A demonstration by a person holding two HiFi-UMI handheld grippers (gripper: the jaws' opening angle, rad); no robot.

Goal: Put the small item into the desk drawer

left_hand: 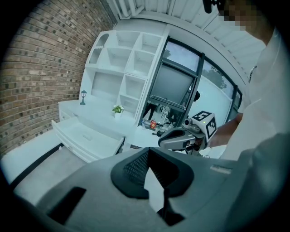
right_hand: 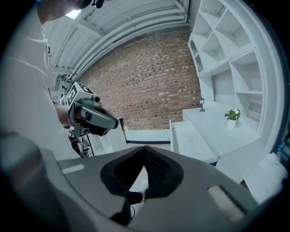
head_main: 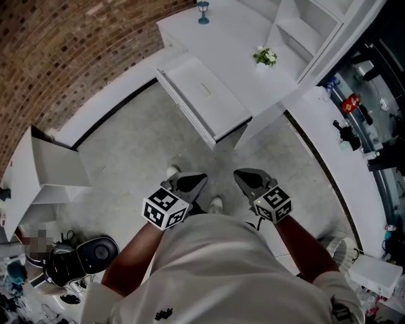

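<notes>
The white desk [head_main: 250, 38] stands ahead of me with its drawer [head_main: 218, 111] pulled open. A small pale mark [head_main: 205, 90] shows on the drawer's floor; what it is I cannot tell. No small item is held. My left gripper [head_main: 197, 179] and right gripper [head_main: 242, 174] hang side by side close to my body, above the grey floor and short of the drawer. Both are shut and hold nothing. In the left gripper view my own jaws [left_hand: 148, 156] meet, and the right gripper [left_hand: 181, 138] shows beyond them. The right gripper view shows its jaws [right_hand: 145, 154] together and the left gripper [right_hand: 93, 118] at left.
A potted plant [head_main: 266, 57] and a small lamp [head_main: 202, 11] stand on the desk, with white shelving [head_main: 310, 31] behind. A brick wall [head_main: 63, 57] runs along the left. A white box [head_main: 57, 168] and black gear [head_main: 82, 256] sit at lower left. A cluttered counter [head_main: 354, 114] is at right.
</notes>
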